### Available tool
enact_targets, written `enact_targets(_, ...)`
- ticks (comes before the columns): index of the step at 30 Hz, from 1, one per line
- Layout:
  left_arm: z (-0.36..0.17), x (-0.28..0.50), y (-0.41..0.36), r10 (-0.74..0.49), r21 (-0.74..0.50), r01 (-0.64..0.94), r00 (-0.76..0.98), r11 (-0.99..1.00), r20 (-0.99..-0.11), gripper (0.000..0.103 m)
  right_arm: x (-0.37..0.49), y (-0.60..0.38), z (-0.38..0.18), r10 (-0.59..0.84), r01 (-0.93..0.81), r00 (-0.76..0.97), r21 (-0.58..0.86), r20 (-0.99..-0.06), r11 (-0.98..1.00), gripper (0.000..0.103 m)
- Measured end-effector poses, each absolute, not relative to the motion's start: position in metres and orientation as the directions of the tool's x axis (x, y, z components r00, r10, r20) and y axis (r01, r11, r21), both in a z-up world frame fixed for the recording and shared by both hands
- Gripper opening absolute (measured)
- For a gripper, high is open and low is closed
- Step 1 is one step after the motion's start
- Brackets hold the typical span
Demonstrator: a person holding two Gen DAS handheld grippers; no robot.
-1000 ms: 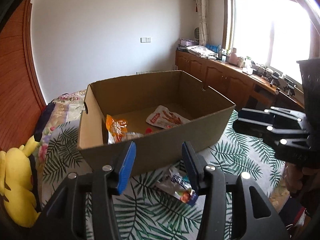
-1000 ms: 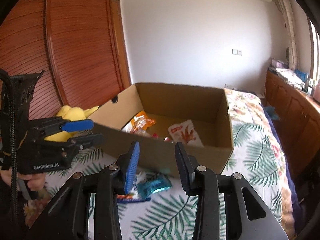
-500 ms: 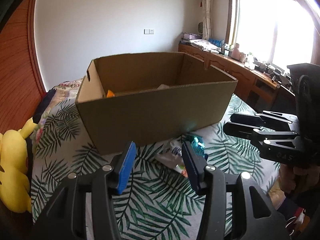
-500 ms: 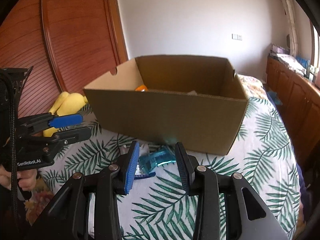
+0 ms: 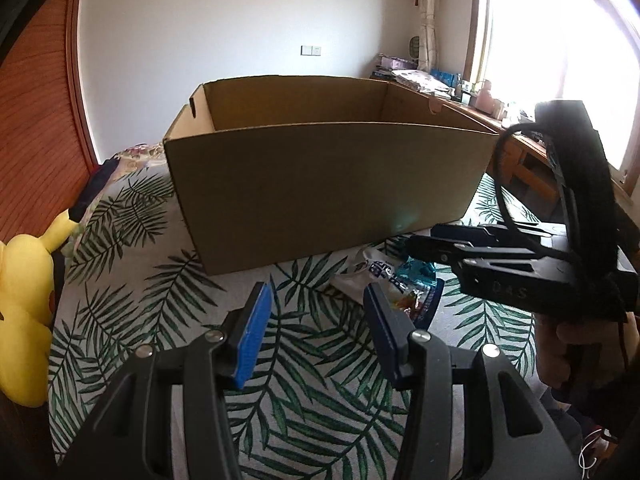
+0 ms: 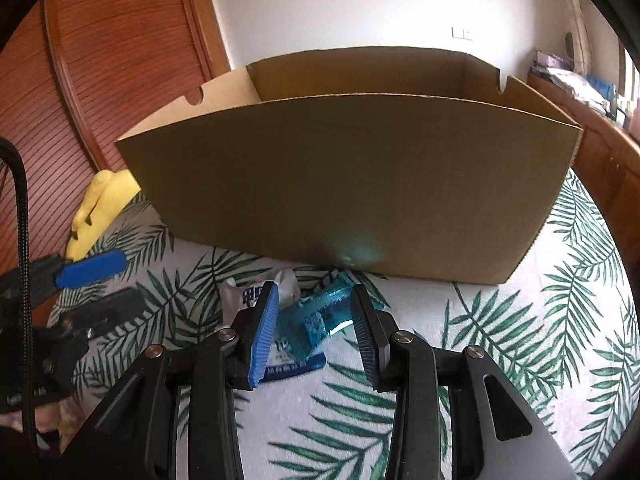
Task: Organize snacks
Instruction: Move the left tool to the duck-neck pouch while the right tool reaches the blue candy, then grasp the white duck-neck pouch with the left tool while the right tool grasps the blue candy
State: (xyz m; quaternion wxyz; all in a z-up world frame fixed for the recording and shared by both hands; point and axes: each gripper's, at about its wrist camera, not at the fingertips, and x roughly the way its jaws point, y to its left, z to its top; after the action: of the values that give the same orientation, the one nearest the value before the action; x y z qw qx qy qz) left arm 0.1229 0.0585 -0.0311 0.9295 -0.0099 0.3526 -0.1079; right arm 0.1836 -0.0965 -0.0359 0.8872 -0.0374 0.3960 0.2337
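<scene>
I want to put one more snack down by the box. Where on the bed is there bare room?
Free: the leaf-print sheet right of the teal packet, along the box front, and the stretch between the box and the yellow plush. Crowded: just before the box's middle, where the packets and the open right gripper sit.

The cardboard box (image 6: 348,184) near wall hides its contents; the yellow plush (image 5: 24,304) is cut off at the edge.

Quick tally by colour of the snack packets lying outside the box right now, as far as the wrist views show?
Teal packet: 1
White packet with blue print: 1
Total: 2, both on the leaf-print bedspread in front of the cardboard box. The box's inside is hidden.
</scene>
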Motion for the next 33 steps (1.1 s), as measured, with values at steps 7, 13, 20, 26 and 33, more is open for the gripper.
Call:
enact_targets(7,-0.034,0.123,0.059,-0.207,-0.1,0.188,0.729,0.977,-0.652,0.048,0.196,-0.089,-0.052,0.339,-0.418,0.543,0.103,-0.768,0.903,0.041)
enact_targets(13,-0.038,0.126,0.057,-0.21,-0.106,0.187,0.725,0.977,-0.655,0.048,0.194,-0.094,-0.056,0.341,-0.427,0.529,0.103,-0.777,0.898,0.034)
enact_targets(20,-0.045,0.133,0.044,-0.233,-0.138,0.19,0.709,0.972,-0.665,0.049,0.177,-0.113,-0.047,0.367,-0.469,0.524,0.099,-0.768,0.878,0.014)
enact_targets(26,-0.048,0.146,0.022,-0.247,-0.14,0.208,0.69,0.968,-0.681,0.049,0.167,-0.134,-0.046,0.397,-0.488,0.495,0.131,-0.773,0.863,0.017)
enact_targets(33,-0.052,0.158,0.007,-0.232,-0.113,0.215,0.675,0.97,-0.701,0.05,0.159,-0.13,-0.05,0.381,-0.509,0.499,0.093,-0.779,0.856,0.03)
